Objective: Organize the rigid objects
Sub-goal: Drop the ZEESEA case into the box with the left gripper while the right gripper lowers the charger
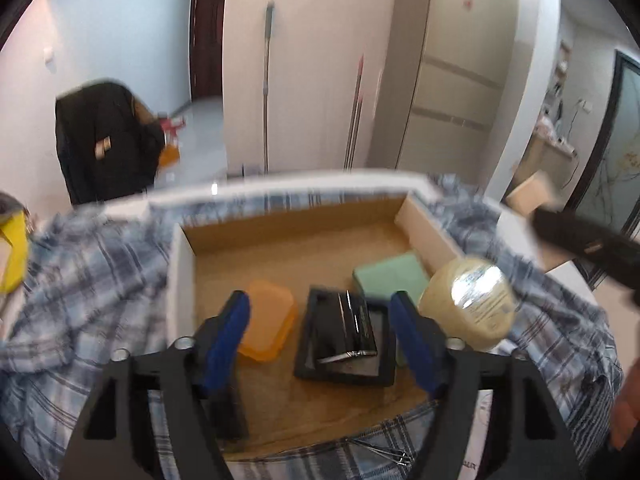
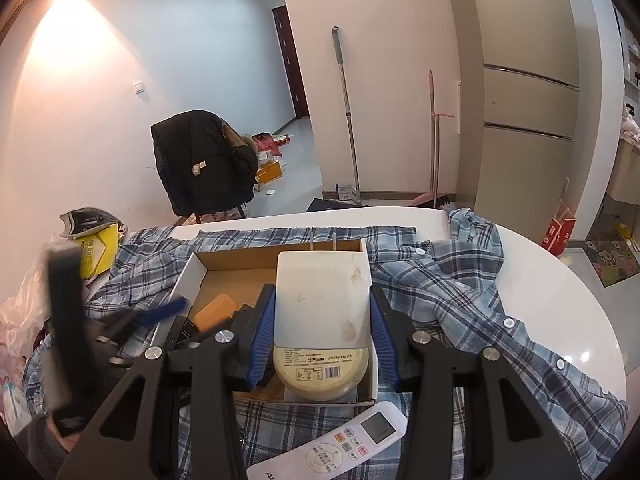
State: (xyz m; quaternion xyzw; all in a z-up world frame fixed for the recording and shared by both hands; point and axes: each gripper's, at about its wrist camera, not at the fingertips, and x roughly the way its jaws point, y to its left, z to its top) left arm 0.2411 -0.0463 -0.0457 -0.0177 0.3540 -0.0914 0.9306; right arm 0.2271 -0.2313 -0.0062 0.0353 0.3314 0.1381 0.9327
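Note:
A shallow cardboard box (image 1: 280,226) lies on a plaid shirt on the white table. In it are an orange lidded container (image 1: 266,322), a black tray with a dark shiny object (image 1: 346,334) and a green block (image 1: 390,278). My left gripper (image 1: 320,332) hangs open and empty over the box. My right gripper (image 2: 322,334) is shut on a cream plug adapter (image 2: 322,288), prongs pointing away, over the box's right side (image 2: 366,254). A cream round tub (image 2: 320,372) with a label sits below it; it also shows in the left wrist view (image 1: 470,304).
A white remote control (image 2: 340,444) lies on the plaid shirt (image 2: 460,300) in front of the box. A yellow carton (image 2: 96,254) and a bag sit at the table's left. A coat-draped chair (image 2: 204,168), brooms and a fridge (image 2: 524,100) stand beyond.

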